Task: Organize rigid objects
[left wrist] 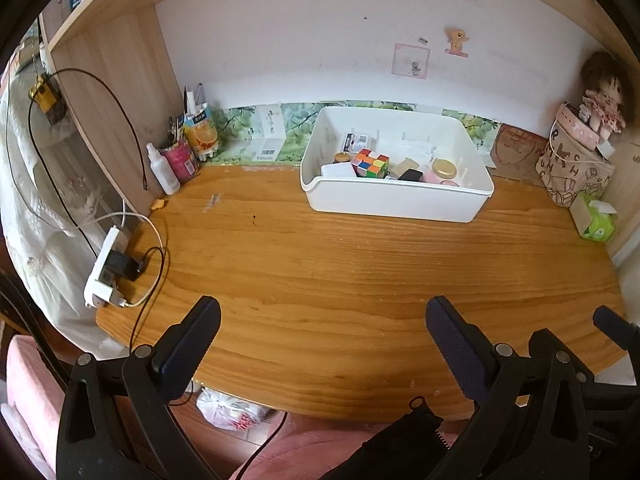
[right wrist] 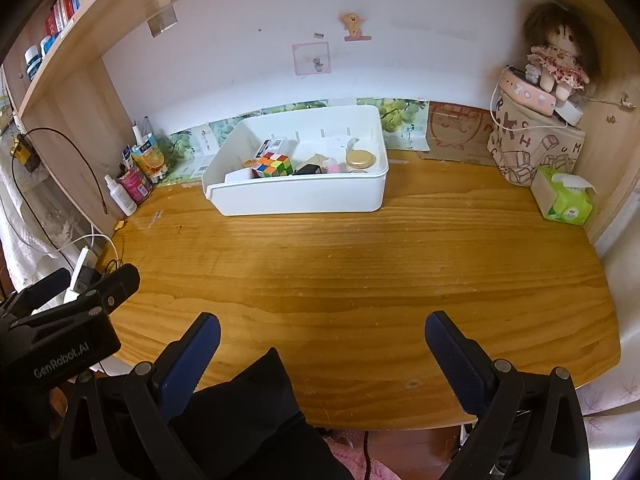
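Observation:
A white plastic bin (left wrist: 394, 202) (right wrist: 296, 200) stands at the back of the wooden desk (left wrist: 320, 272) (right wrist: 360, 272). Inside it lie a colourful puzzle cube (left wrist: 370, 163) (right wrist: 273, 165), a gold-lidded jar (left wrist: 444, 169) (right wrist: 361, 159), a small black box (left wrist: 411, 175) (right wrist: 307, 169) and several small packages. My left gripper (left wrist: 322, 326) hangs open over the desk's near edge with nothing between its fingers. My right gripper (right wrist: 322, 334) is likewise open and holds nothing, well short of the bin. The left gripper's body (right wrist: 60, 320) shows at the lower left of the right wrist view.
A spray bottle (left wrist: 162, 168), pink can (left wrist: 182, 158) and orange carton sit at the back left. A power strip (left wrist: 106, 268) with cables lies at the left edge. A patterned bag with a doll (right wrist: 556, 64) and a green tissue pack (right wrist: 566, 198) stand at the right.

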